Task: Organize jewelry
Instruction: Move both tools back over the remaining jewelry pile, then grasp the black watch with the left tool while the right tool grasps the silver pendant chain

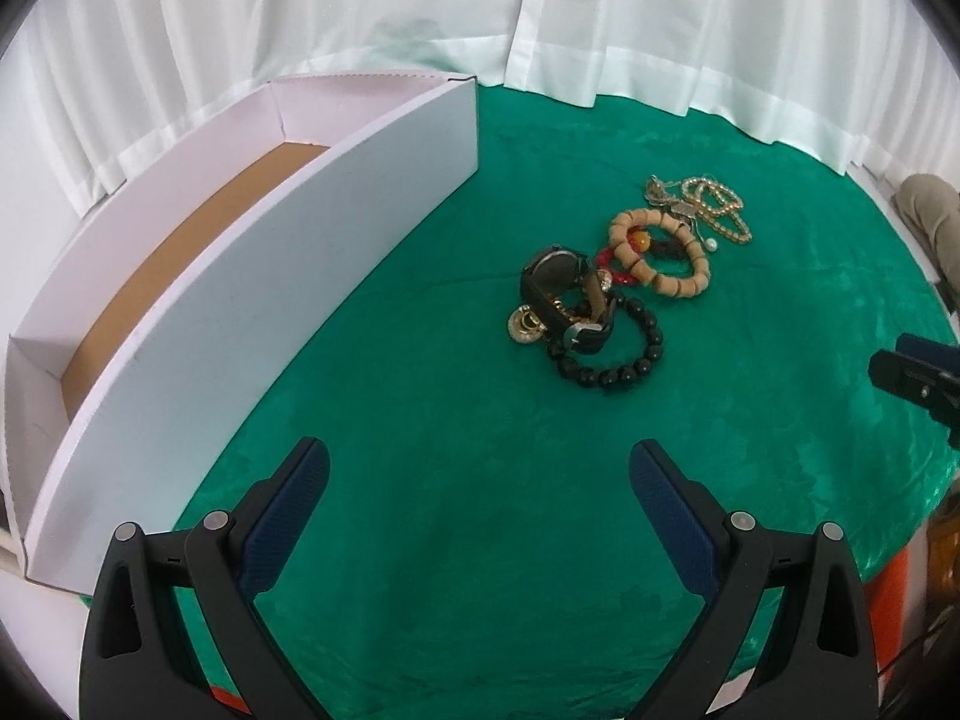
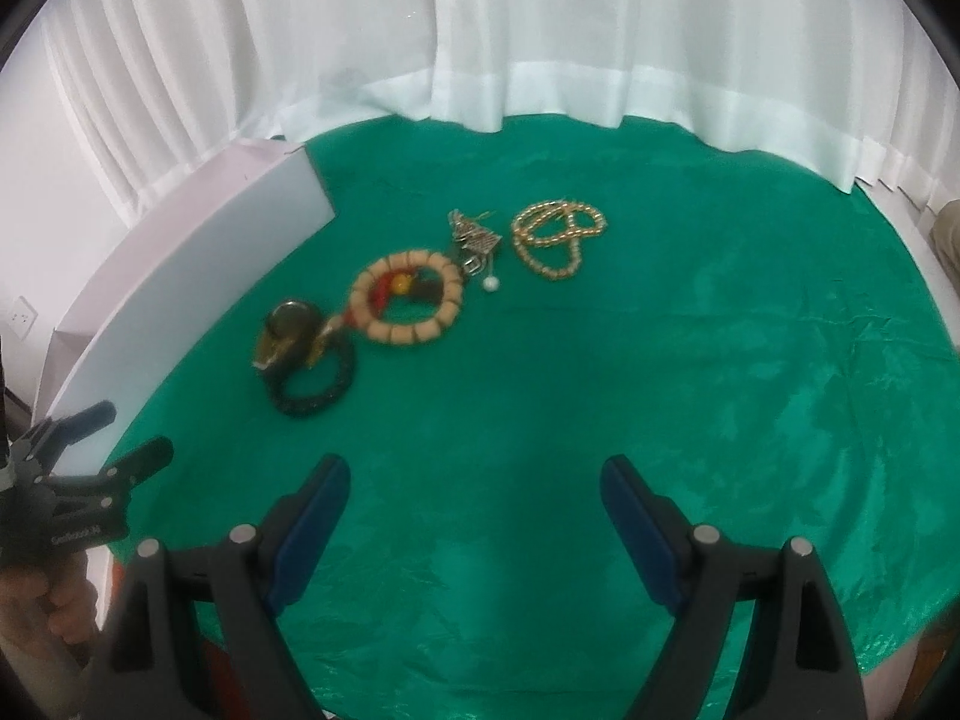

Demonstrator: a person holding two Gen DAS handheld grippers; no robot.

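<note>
box (image 1: 252, 276) interior shows only from left; both hand-held grippers (image 1: 480, 480) (image 2: 474, 492) gape empty.

Left gripper (image 1: 479, 468): jaws spread wide, nothing between the blue pads (image 1: 288, 516), hanging in the air, aimed forward and slightly down. Right gripper (image 2: 475, 483): same, jaws wide apart, nothing held, blue pads (image 2: 312, 531) clear. Right wrist view catches the left gripper at its left edge with fingers apart, and the hand (image 2: 42, 606) wrapped round its handle. Left wrist view shows only a finger of the right gripper at its right edge.
</note>
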